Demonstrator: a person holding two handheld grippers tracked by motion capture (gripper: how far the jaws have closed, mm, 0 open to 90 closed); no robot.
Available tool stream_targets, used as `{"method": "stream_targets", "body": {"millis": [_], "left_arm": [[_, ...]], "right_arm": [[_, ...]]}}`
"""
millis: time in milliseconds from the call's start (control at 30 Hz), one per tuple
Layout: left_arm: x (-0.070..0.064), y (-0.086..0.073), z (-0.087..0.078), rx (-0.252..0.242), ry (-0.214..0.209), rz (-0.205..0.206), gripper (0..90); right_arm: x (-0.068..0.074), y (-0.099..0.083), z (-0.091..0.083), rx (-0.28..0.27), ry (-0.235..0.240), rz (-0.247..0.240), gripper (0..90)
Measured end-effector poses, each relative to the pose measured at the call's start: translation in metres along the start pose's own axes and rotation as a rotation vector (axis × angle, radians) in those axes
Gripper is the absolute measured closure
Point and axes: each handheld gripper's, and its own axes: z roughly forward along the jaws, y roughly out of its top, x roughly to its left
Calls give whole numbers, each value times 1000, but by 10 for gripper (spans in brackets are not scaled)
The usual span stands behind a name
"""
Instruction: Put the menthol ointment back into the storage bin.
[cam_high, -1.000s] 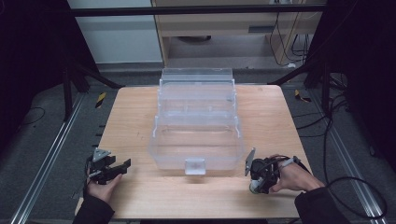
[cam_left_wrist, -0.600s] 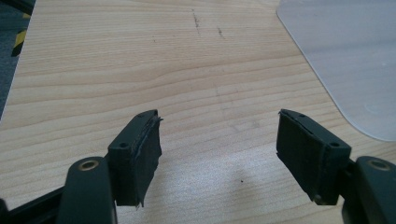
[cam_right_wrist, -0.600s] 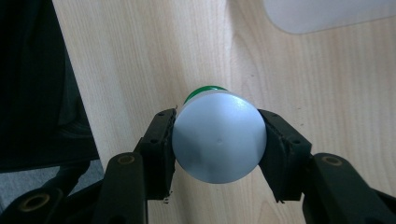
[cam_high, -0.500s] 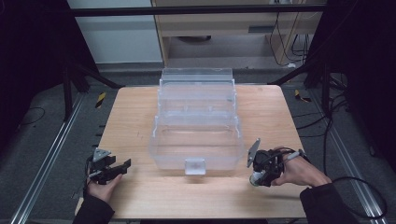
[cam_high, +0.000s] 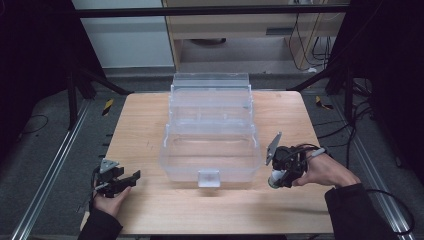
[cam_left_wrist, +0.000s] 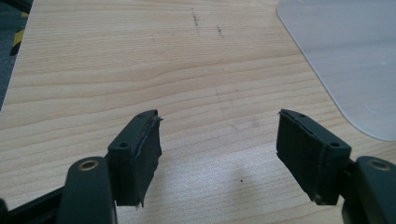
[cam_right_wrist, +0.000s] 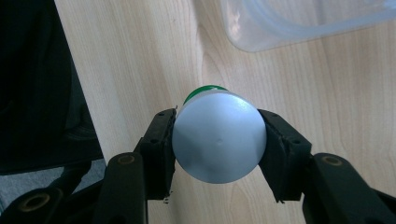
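Right gripper view: my right gripper (cam_right_wrist: 219, 140) has its jaws clamped on a smooth, rounded white bottle (cam_right_wrist: 218, 142) with a green end, above the wooden table (cam_right_wrist: 336, 84) beside the clear plastic box (cam_high: 212, 145). I judge the slick curve could slip. My left gripper (cam_left_wrist: 219, 154) gapes wide, holding nothing.

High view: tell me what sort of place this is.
Probably a lab or recording workstation, not a home. A bare wooden table stands between metal rails on a grey floor, loose cables trail at the right, and a person works hand-held grippers beside a clear plastic box.
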Motion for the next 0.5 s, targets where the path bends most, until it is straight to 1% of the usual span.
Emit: {"method": "stream_targets", "body": {"millis": [167, 500], "left_arm": [[0, 0, 0, 3, -1, 1, 299], [0, 0, 1, 5, -2, 1, 299]], "right_arm": [[-3, 4, -8, -4, 1, 0, 502], [-15, 17, -28, -23, -13, 9, 502]]}}
